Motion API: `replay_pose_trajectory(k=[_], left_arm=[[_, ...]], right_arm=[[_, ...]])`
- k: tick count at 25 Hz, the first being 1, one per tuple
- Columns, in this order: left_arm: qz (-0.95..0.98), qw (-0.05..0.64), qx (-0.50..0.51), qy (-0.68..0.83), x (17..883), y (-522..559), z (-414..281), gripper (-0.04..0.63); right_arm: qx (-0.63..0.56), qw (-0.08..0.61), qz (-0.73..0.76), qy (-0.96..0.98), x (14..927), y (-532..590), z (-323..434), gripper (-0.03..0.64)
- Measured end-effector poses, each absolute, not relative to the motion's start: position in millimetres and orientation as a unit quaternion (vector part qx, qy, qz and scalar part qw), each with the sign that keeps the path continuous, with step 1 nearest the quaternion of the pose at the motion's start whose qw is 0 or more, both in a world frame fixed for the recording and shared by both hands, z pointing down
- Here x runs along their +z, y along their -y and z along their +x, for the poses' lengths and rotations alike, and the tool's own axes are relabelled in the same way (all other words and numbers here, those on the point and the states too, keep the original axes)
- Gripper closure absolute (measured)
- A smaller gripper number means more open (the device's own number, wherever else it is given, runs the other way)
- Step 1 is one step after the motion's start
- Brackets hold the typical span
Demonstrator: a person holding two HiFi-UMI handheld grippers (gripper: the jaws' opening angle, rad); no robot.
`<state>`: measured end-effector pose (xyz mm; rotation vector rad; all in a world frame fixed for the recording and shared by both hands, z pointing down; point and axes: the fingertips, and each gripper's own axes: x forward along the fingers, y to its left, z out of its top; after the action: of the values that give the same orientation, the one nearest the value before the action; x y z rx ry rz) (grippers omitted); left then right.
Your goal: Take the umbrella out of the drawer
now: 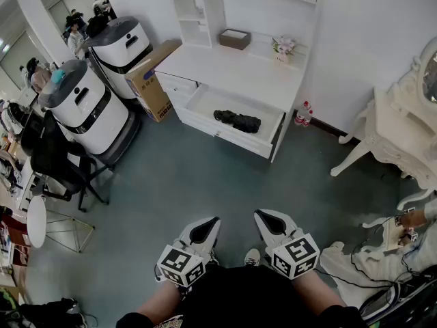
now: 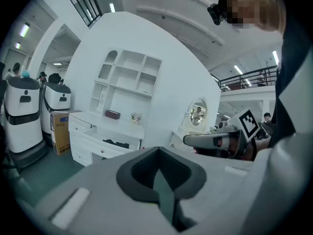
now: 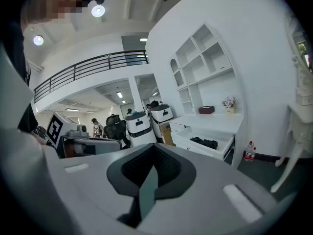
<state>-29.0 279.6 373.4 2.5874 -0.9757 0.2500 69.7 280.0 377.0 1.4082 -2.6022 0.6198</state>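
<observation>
The umbrella [image 1: 237, 121], black and folded, lies in the open drawer [image 1: 205, 105] of the white desk [image 1: 232, 70] on the far side of the room; its long axis runs left to right, roughly along the drawer front, with bare drawer floor at its left end. Both grippers sit near the person's body, well apart from the desk, with open floor [image 1: 198, 183] between. The left gripper [image 1: 203, 229] has its jaws pressed together on nothing; the right gripper [image 1: 270, 221] is likewise closed and empty. Both point ahead and slightly downward toward the desk. The umbrella lies almost straight ahead of the gap between them, so neither is clearly nearer. As I judge it, the reach has not begun; the person must cross the floor, then spread one pair of jaws across the umbrella's narrow width.
</observation>
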Motion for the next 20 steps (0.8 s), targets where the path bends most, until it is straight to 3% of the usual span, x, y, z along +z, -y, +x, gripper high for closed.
replay_pose_trajectory(k=[20], left_arm=[[0.913, 0.185, 0.095, 0.352, 379, -270, -17, 0.595]], right_arm=[[0.206, 0.05, 0.463, 0.861, 382, -269, 83, 0.591]])
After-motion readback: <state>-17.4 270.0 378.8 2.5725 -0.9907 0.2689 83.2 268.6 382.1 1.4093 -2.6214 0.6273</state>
